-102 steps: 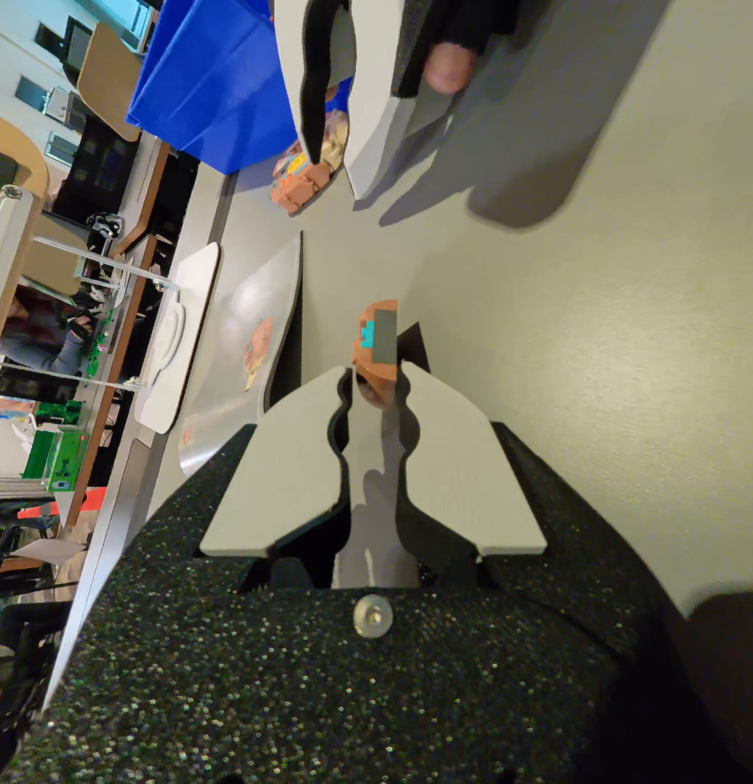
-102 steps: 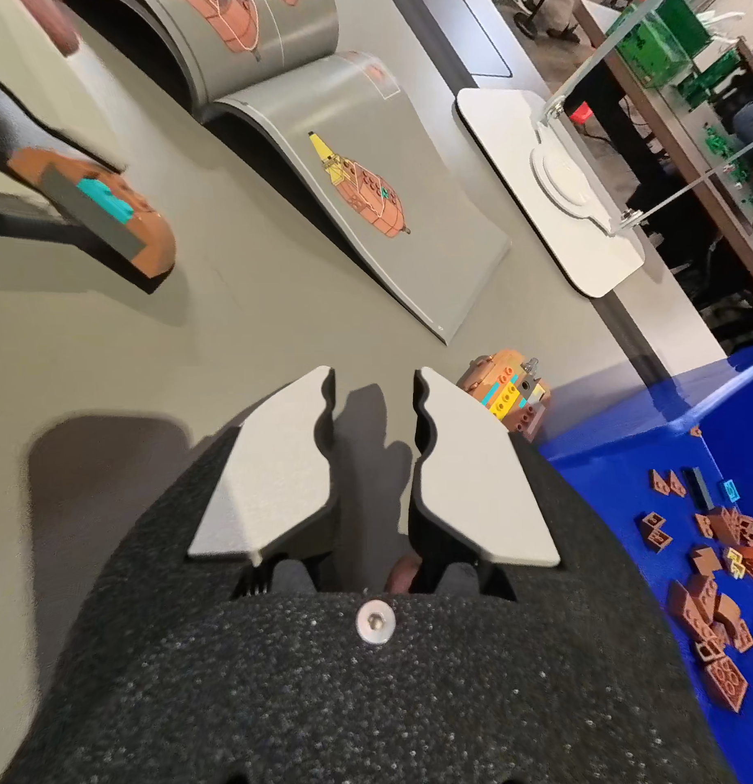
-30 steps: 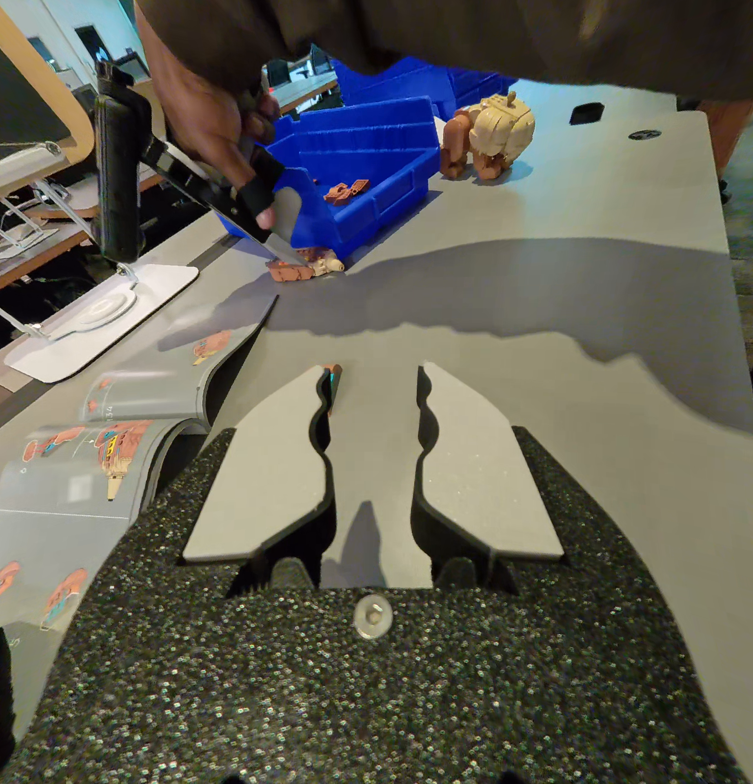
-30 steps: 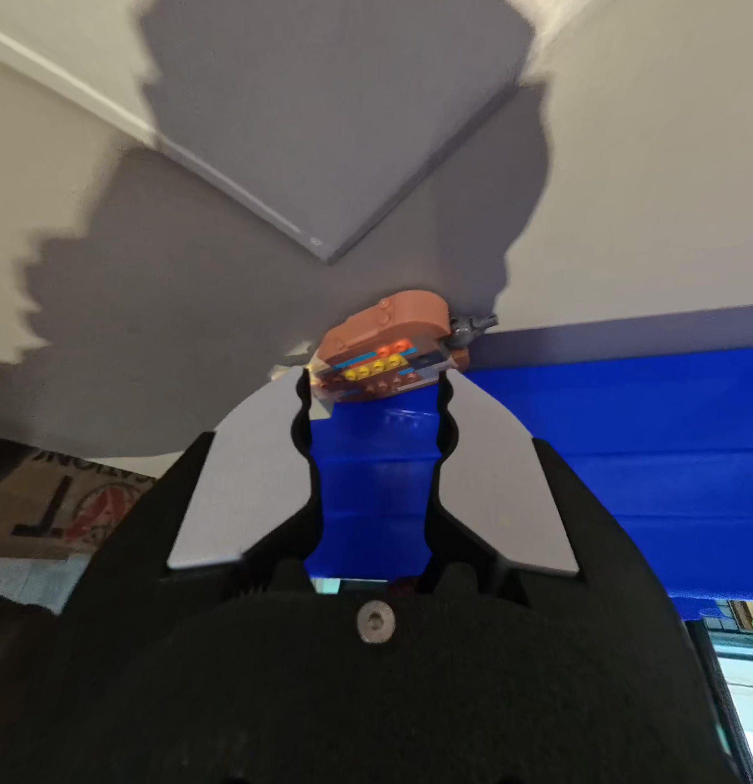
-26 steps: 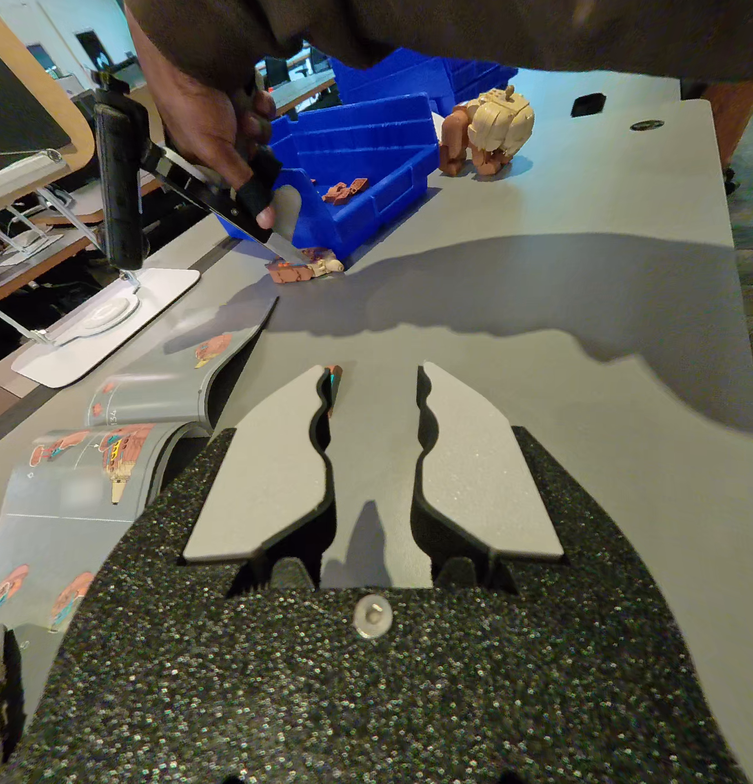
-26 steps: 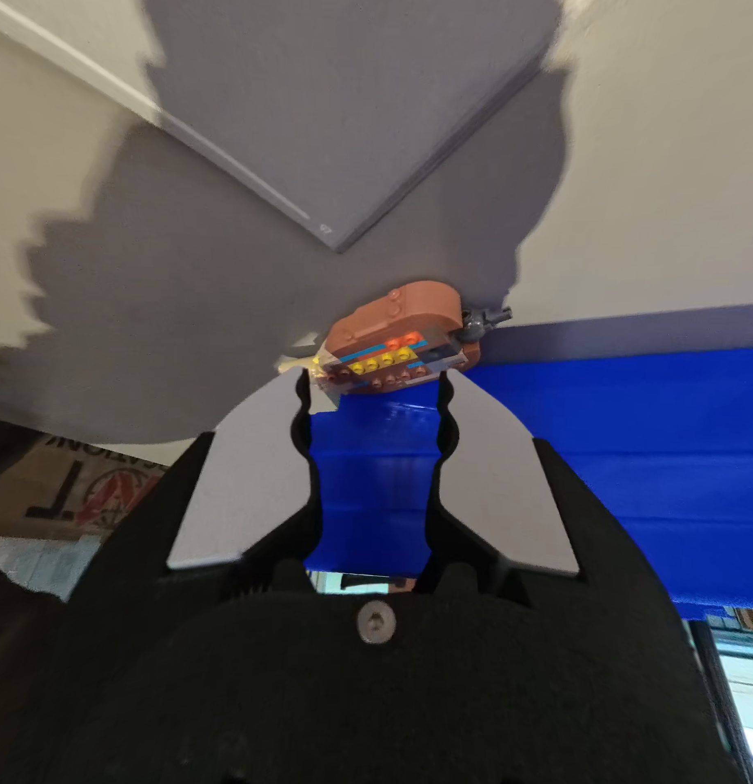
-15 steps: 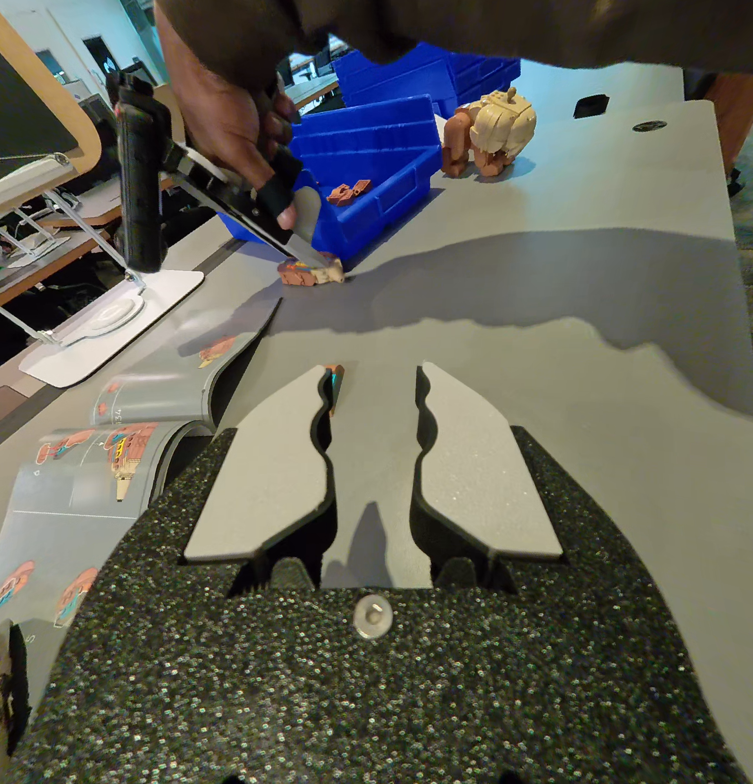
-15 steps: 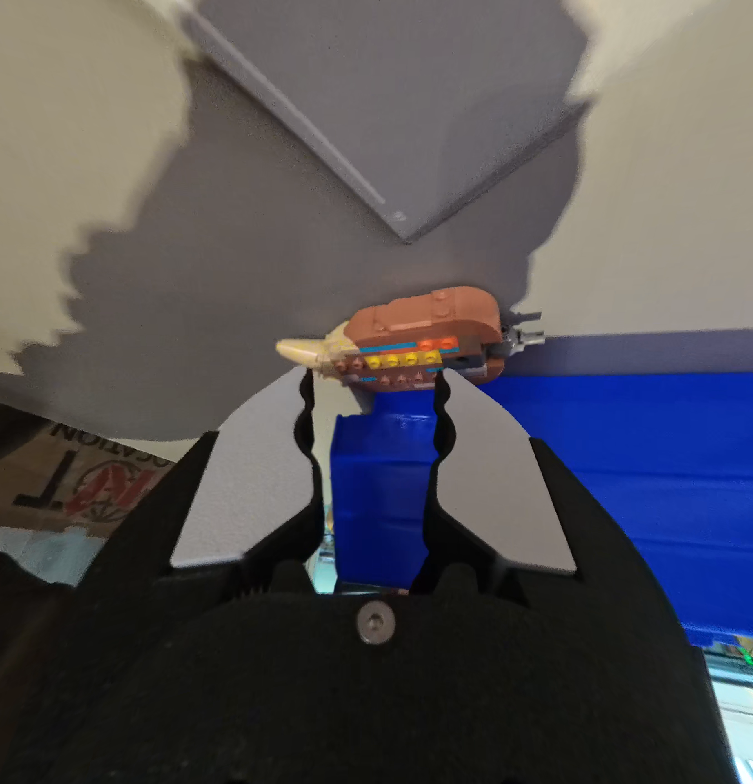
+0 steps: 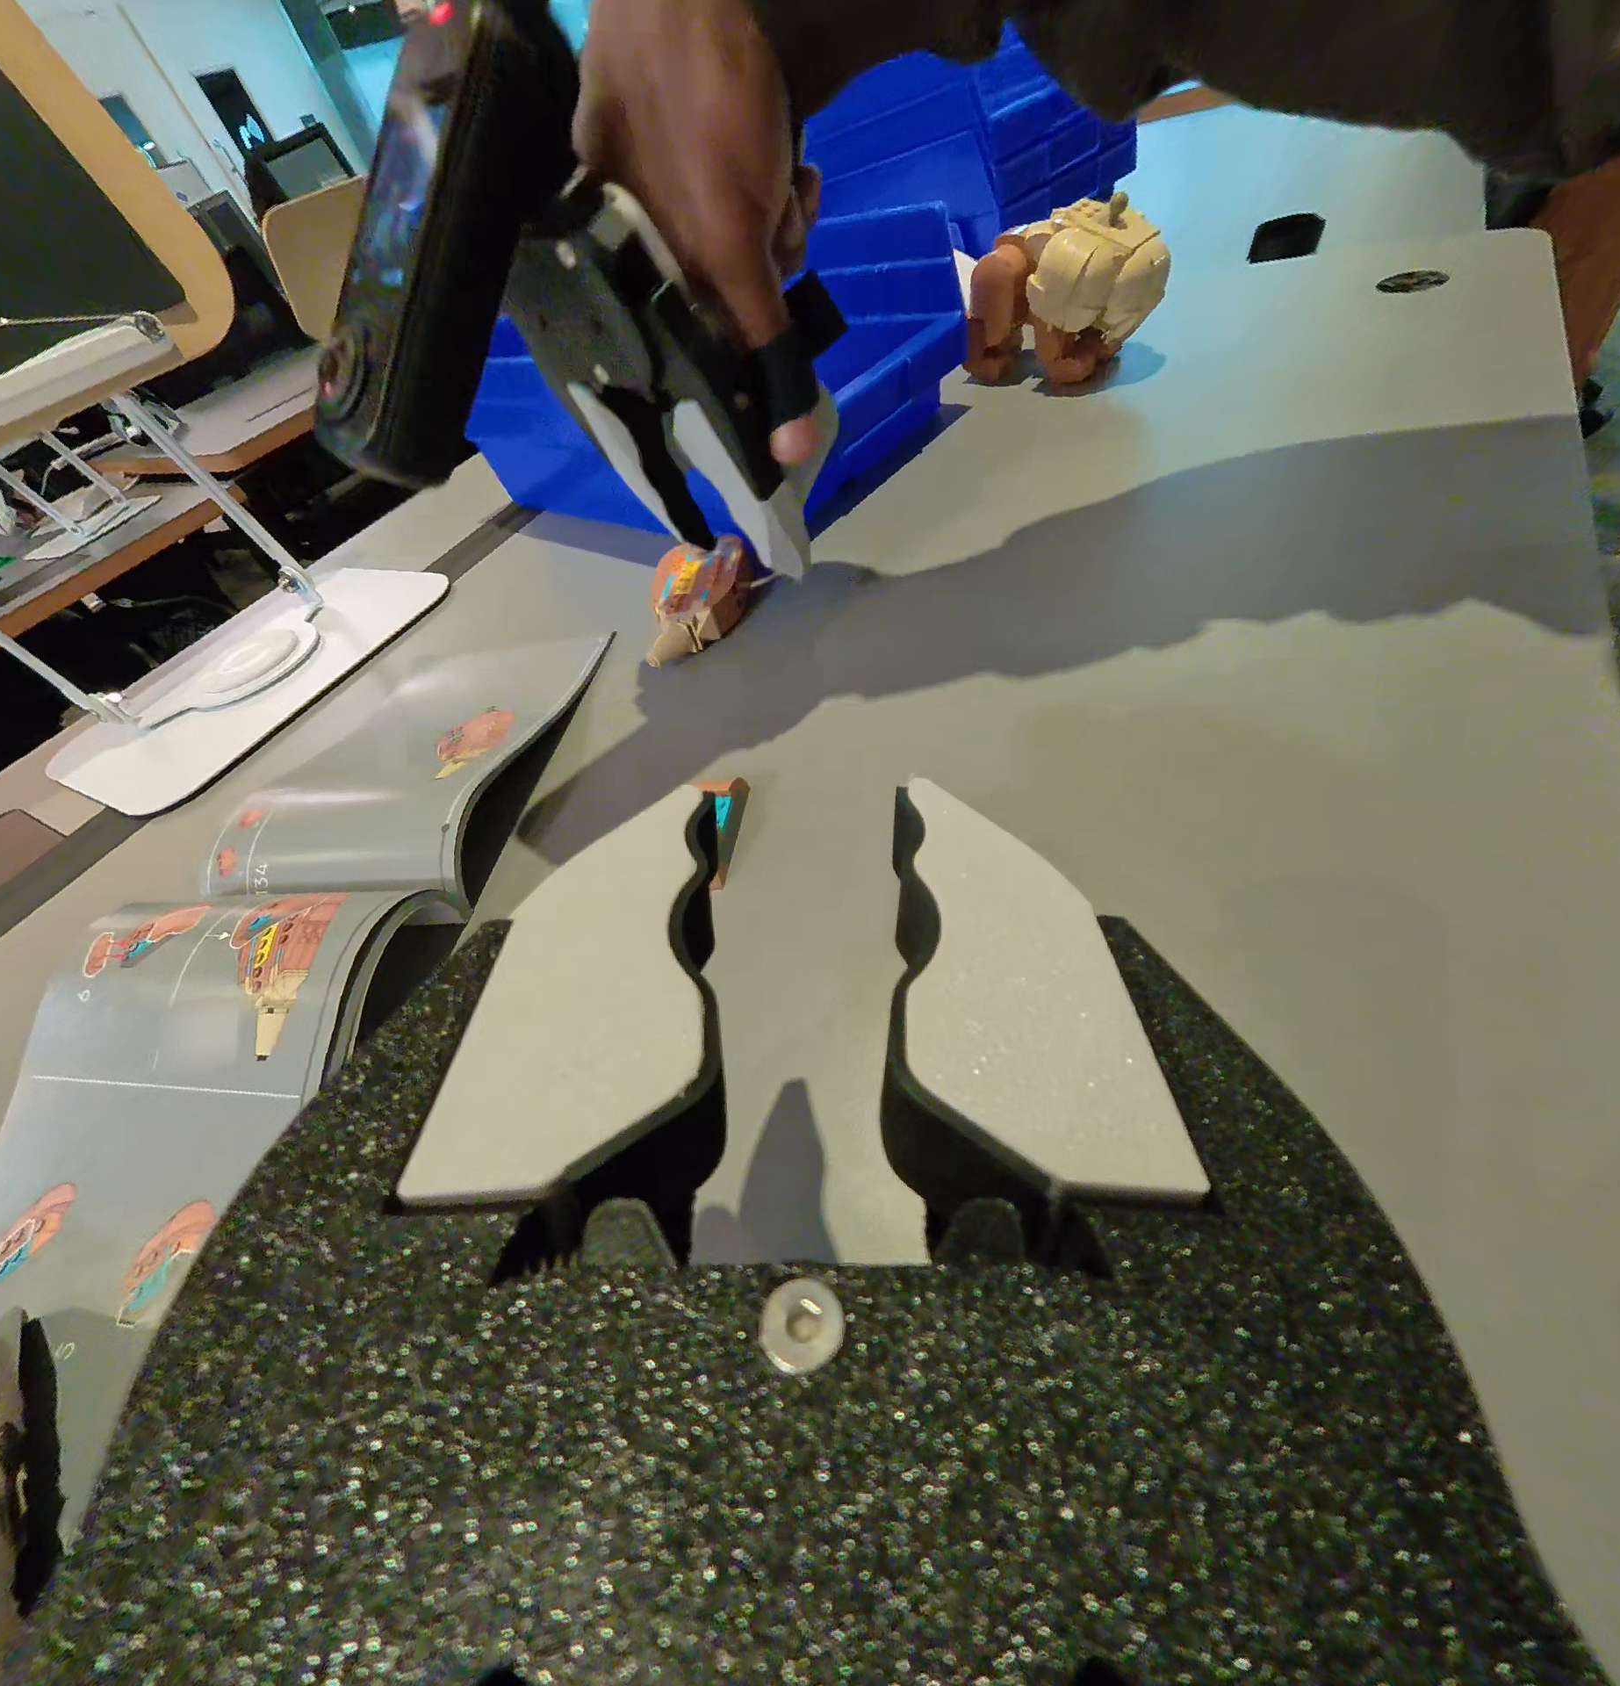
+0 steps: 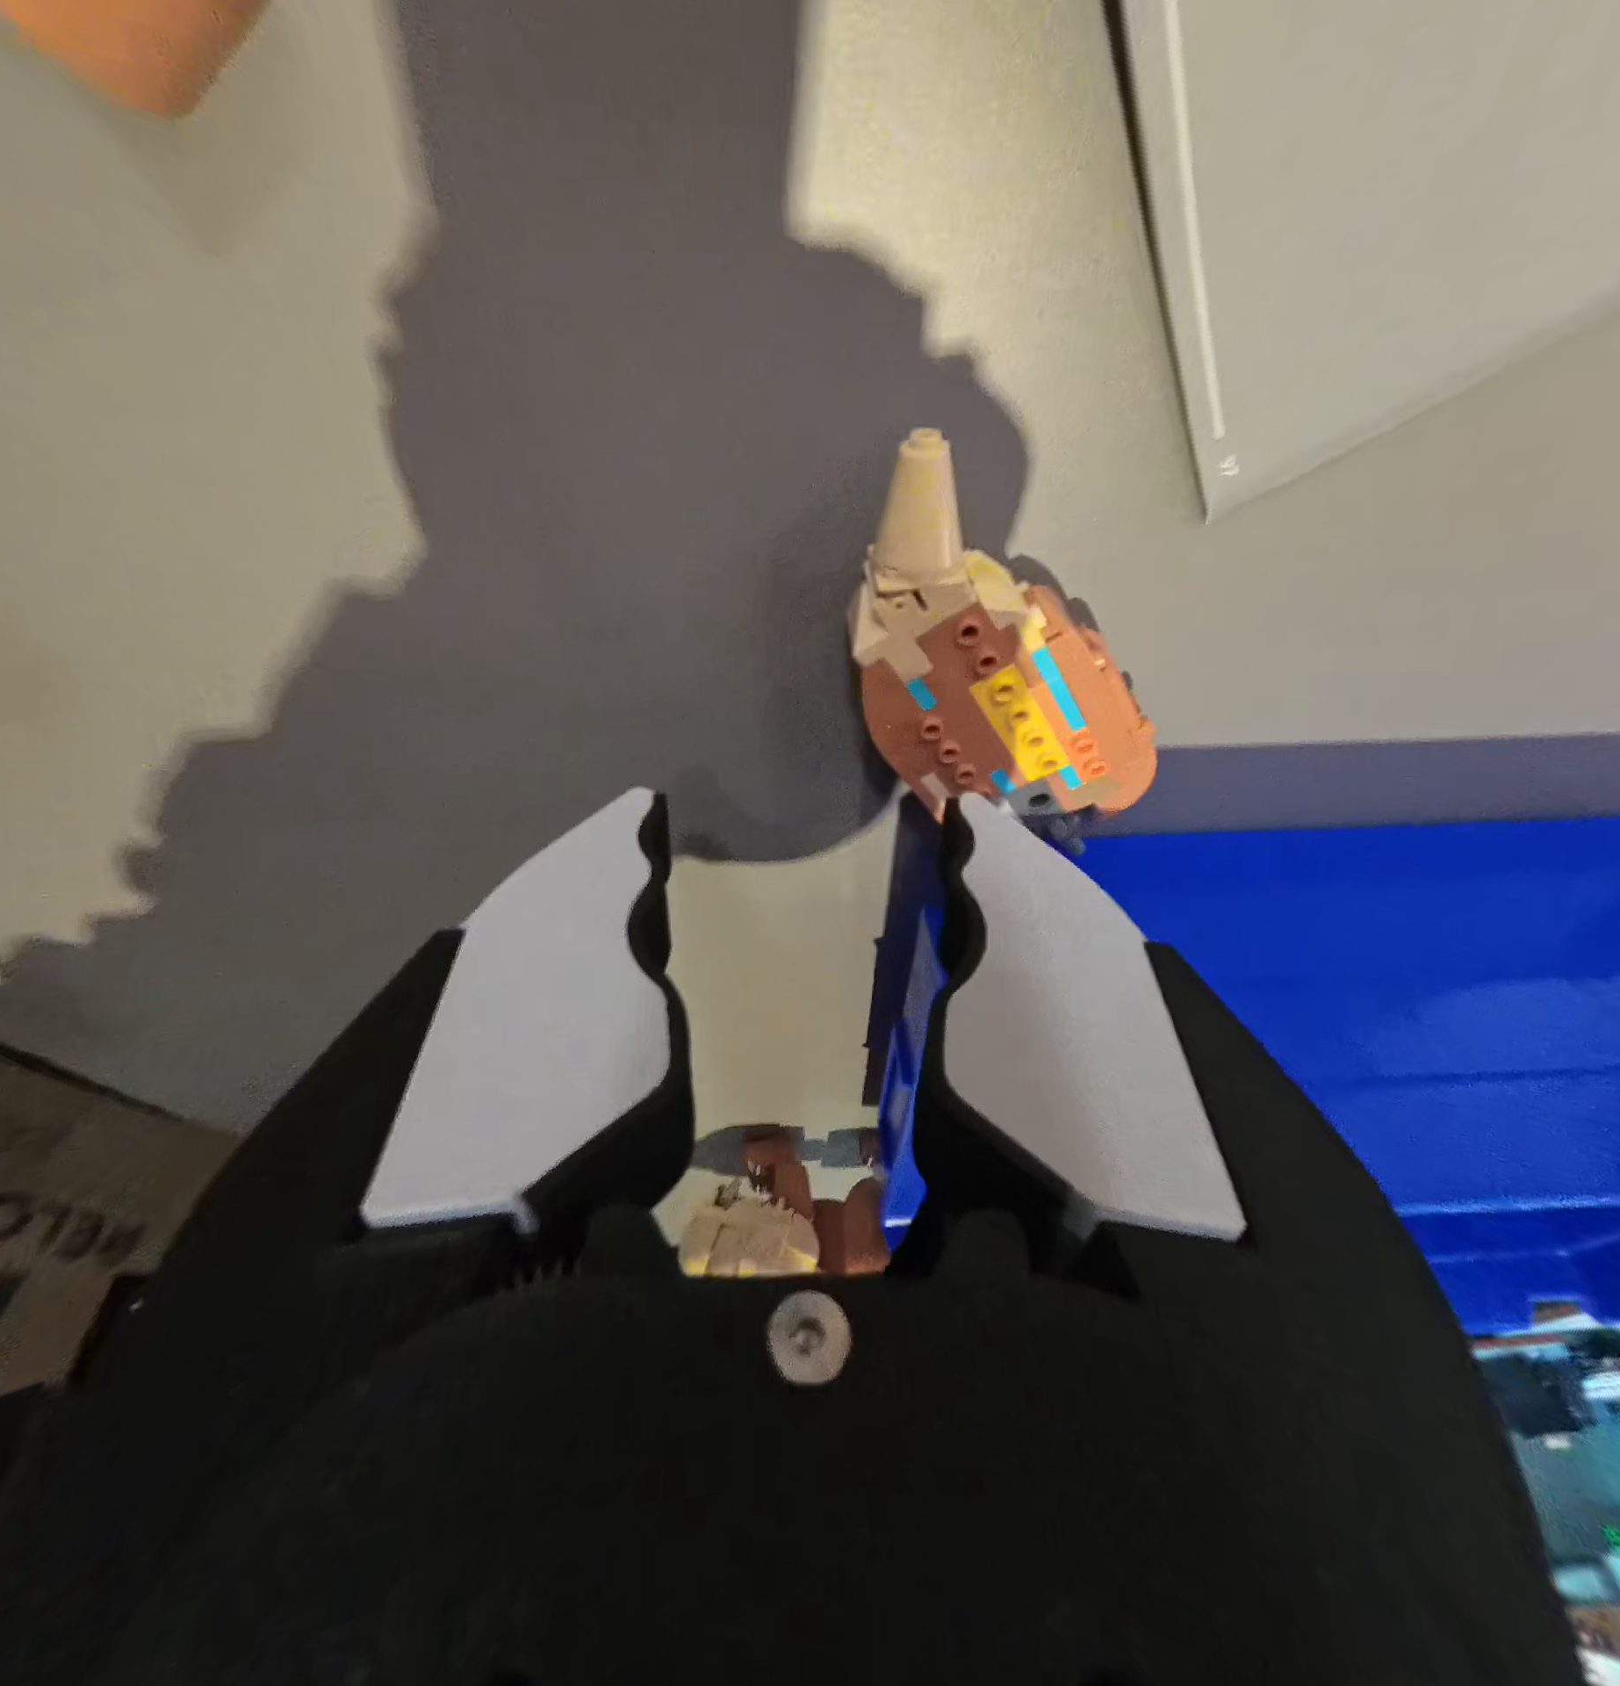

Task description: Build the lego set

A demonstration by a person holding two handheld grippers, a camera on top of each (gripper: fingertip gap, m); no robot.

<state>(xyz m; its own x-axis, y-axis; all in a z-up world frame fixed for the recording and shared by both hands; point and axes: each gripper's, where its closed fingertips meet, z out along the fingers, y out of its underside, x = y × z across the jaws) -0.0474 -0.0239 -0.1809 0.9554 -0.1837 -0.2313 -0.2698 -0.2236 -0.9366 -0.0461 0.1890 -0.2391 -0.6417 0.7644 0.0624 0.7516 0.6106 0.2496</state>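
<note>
While the left gripper (image 9: 806, 803) rests spread above the grey table (image 9: 1244, 821), a small brown-and-teal brick piece (image 9: 726, 826) touches its left finger. Right wrist view: right gripper (image 10: 801, 807) spread, its right fingertip touching the brown, yellow and tan-coned lego model (image 10: 997, 675) beside the blue plastic bin (image 10: 1335, 1004).

Right gripper (image 10: 801, 807) jaws apart over the grey table (image 10: 195, 383); its right fingertip (image 10: 970, 812) just at the brown lego model (image 10: 997, 693), tan cone tip pointing away, blue bin (image 10: 1335, 1004) alongside.
</note>
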